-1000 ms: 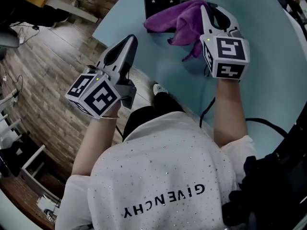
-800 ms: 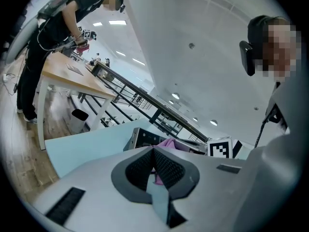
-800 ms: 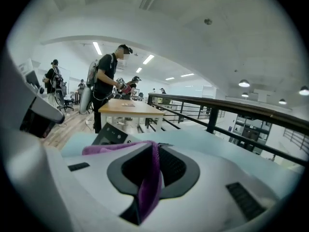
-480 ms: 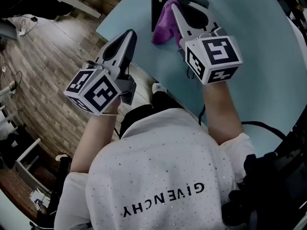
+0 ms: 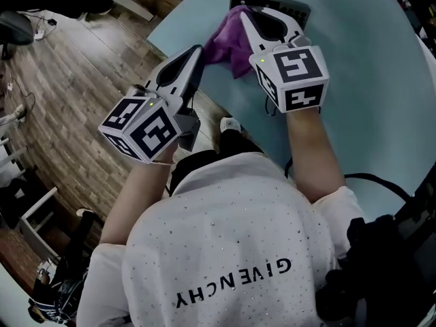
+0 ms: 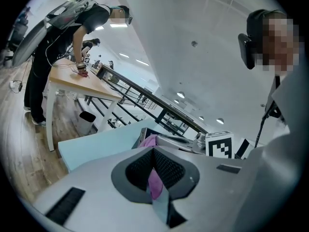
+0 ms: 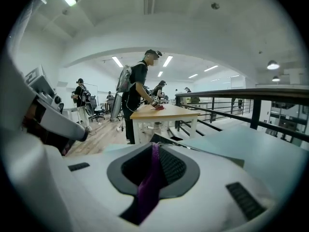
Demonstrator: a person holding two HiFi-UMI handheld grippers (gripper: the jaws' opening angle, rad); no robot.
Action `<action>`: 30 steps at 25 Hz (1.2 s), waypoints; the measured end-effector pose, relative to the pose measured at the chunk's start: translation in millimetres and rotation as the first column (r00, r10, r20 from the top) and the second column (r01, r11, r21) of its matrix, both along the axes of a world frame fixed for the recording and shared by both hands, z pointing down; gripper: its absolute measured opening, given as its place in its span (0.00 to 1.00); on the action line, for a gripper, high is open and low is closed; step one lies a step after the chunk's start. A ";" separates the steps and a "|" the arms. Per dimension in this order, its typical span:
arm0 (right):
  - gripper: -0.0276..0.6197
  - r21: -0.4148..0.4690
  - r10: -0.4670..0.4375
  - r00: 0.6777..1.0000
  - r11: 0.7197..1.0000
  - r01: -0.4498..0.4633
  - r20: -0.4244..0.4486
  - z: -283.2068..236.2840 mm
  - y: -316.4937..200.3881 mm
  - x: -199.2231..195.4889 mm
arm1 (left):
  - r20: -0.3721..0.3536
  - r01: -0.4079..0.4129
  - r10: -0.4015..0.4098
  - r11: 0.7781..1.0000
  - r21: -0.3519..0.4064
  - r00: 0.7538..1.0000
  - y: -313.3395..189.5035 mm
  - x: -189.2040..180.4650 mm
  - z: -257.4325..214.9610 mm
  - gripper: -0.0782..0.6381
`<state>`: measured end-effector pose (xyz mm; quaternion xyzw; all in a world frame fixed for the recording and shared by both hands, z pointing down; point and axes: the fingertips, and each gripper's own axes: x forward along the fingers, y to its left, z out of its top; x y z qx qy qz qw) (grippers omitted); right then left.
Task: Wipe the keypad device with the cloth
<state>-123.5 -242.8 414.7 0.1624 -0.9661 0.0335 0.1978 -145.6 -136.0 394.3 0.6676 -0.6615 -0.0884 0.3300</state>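
My right gripper [image 5: 240, 10] is shut on the purple cloth [image 5: 225, 46], which hangs from its jaws over the near left corner of the dark keypad device [image 5: 286, 7]. The right gripper view shows a purple strip [image 7: 147, 187] filling the line between its closed jaws [image 7: 154, 146]. At the table's left edge, my left gripper [image 5: 199, 49] has its jaws together, its tips just beside the cloth's left edge. Some cloth [image 6: 149, 140] lies just past those tips [image 6: 154, 151], and purple also shows through the thin slit between the jaws.
The round light-blue table [image 5: 368, 80] ends just left of the device, with wooden floor [image 5: 61, 101] below. A black cable [image 5: 368, 176] runs over the table at right. Far off, a person in black [image 7: 140, 91] bends over a wooden table, and railings stand beyond.
My right gripper has drawn the cloth left and nearer across the device, toward the left gripper. The cloth now reaches the left gripper's tips. The left gripper has barely moved.
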 end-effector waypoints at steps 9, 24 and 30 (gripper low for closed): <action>0.11 0.024 0.148 0.988 0.989 -0.147 -0.036 7.3 -36.8 57.8 | -0.006 -0.083 0.084 0.996 0.024 0.996 -18.9 21.2 -0.5 0.11; 0.11 0.042 0.321 0.941 0.947 -0.318 -0.105 15.3 -63.5 115.9 | 0.019 -0.173 0.172 0.985 0.030 0.985 -10.6 56.9 0.0 0.11; 0.11 -0.001 0.141 0.988 0.990 -0.141 0.056 -11.7 -36.6 58.1 | 0.008 -0.131 0.131 0.991 0.024 0.991 -7.6 38.9 -3.3 0.11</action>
